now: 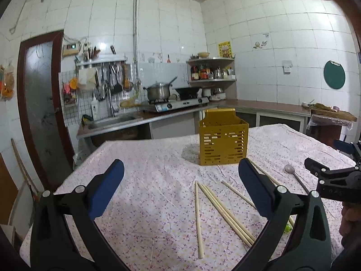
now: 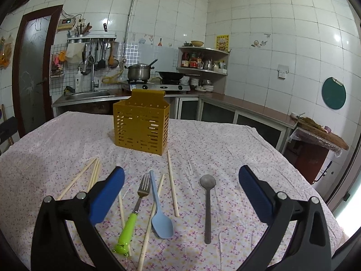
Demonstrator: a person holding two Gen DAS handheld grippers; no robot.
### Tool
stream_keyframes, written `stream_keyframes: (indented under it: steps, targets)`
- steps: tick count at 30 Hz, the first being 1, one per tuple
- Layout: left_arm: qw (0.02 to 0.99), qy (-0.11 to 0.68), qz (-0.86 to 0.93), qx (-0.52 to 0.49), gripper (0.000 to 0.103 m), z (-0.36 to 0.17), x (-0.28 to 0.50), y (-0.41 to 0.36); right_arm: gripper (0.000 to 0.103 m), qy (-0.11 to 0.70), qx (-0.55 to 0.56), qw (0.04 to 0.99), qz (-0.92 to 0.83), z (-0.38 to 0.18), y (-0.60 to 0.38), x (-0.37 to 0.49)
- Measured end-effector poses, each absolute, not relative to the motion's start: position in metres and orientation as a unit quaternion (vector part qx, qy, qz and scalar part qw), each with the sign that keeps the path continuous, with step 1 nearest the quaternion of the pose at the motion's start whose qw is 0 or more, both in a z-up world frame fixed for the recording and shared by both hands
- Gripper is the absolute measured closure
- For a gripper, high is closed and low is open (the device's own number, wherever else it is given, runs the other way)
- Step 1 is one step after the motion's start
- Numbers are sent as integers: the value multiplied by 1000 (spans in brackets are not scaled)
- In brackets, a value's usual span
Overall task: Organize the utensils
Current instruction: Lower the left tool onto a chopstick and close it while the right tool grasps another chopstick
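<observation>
Tablecloth (image 2: pixel 225 140), white with small pink flowers, covers the table; behind it we see a tiled kitchen with sink (image 2: pixel 88 95) and stove (image 2: pixel 158 85). Centre frame in both views: one yellow slotted holder (image 2: pixel 141 126), upright on the cloth. Right view, lower centre, we count one green-handled fork (image 2: pixel 135 212), one blue spoon (image 2: pixel 159 212), one metal spoon (image 2: pixel 207 203) and about six chopsticks (image 2: pixel 172 185) lying loose. Left gripper (image 1: pixel 180 185) and right gripper (image 2: pixel 181 187) gape wide, holding nothing.
</observation>
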State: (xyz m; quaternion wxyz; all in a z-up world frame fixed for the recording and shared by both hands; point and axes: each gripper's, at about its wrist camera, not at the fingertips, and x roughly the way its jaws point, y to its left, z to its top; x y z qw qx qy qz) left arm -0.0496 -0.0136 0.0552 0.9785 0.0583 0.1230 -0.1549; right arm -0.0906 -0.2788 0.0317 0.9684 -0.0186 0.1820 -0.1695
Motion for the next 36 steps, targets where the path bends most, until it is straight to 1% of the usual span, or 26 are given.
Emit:
stream_keyframes:
  steps: [6,14,16,20,21,22,27,28,31,32,33,35,36]
  targets:
    - [980,133,-140,44,5,56,-39,-14,4,196,-21,967,-164,27,-279,-82]
    - [973,163,-133,96,5,43,-17,-34,4,222,-9,964,-144,22,-294,-51]
    - [970,183,-138,81,5,37,0,-31,4,237,0,963,-132,23,-306,-28]
    - [953,254,-149,68,5,14,53,-33,4,271,0,956,-111,23,-321,24]
    - [942,288,-159,69,5,3,72,-35,4,286,3,952,-110,21,-328,41]
    - [930,321,-162,73,5,-8,91,-38,7,302,11,947,-106,18,-335,57]
    - [897,397,-176,78,6,-46,138,-48,26,384,71,916,-96,-18,-367,114]
    - [892,406,-180,82,7,-51,141,-51,27,401,75,908,-95,-27,-370,122]
    - [883,421,-184,94,10,-65,143,-57,27,415,63,903,-92,-40,-366,131]
    - [879,426,-188,103,13,-69,144,-61,27,418,60,902,-91,-42,-364,132]
    - [875,432,-190,109,19,-72,146,-64,27,418,60,902,-92,-44,-363,132]
    - [872,437,-190,110,21,-73,150,-65,27,415,59,903,-90,-45,-361,130]
    - [873,436,-185,115,24,-73,155,-66,27,415,55,903,-92,-45,-361,131]
